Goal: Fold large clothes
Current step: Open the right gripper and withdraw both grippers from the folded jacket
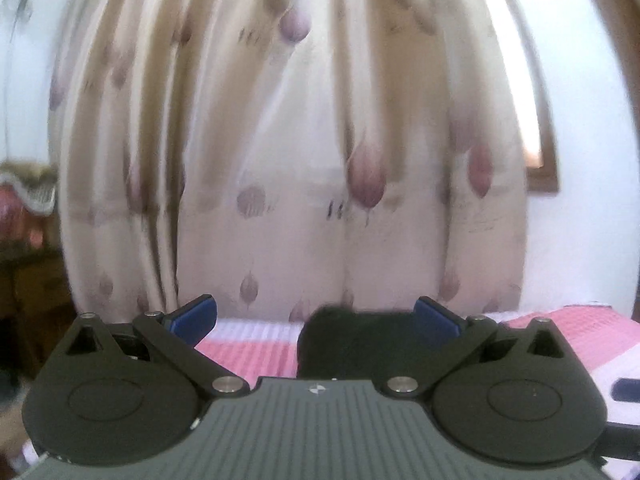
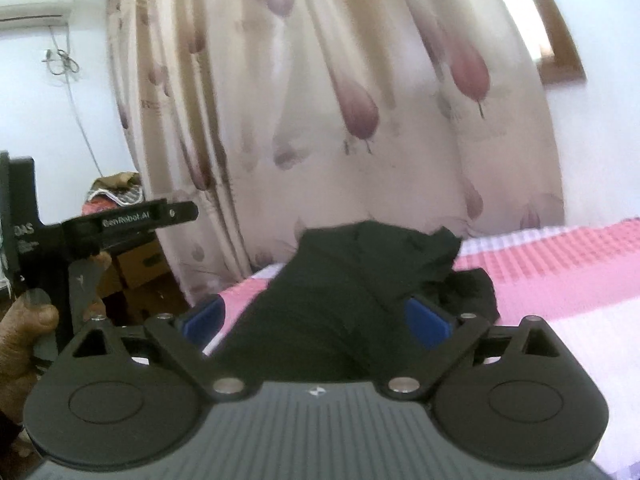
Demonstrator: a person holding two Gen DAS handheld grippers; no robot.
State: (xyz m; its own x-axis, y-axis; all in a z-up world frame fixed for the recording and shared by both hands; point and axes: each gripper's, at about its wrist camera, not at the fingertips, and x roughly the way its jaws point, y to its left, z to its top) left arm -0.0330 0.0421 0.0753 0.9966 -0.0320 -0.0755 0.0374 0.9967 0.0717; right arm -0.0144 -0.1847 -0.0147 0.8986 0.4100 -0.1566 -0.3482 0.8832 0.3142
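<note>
— Firstly, where was the garment?

— The black garment [image 2: 352, 280] lay bunched in a heap on the pink-and-white checked bedspread [image 2: 560, 280], near the bed's far edge, with a crumpled point raised toward the curtain. From the left wrist view only a dark lump of it [image 1: 352, 344] showed, sitting between the fingers.

— State of the right gripper?

— The right gripper [image 2: 316, 320] had its jaws spread wide. The blue pads [image 2: 426, 320] stood on either side of the cloth, which passed between them. Whether either pad touched the fabric could not be told; no grip was evident.

— And the left gripper?

— The left gripper [image 1: 316, 320] was likewise spread wide, blue pads [image 1: 192, 316] well apart, clamping nothing. The dark cloth lay nearer its right pad. Seen from the right wrist view, the device [image 2: 100, 232] stood at the left, held in the person's hand [image 2: 28, 344].

— Surroundings?

— A cream curtain with purple bud prints [image 1: 288, 140] hung just behind the bed. A wooden window frame [image 2: 560, 48] showed at right, an air conditioner [image 2: 36, 0] high at left, and cardboard boxes [image 2: 140, 268] on the floor beside the bed.
</note>
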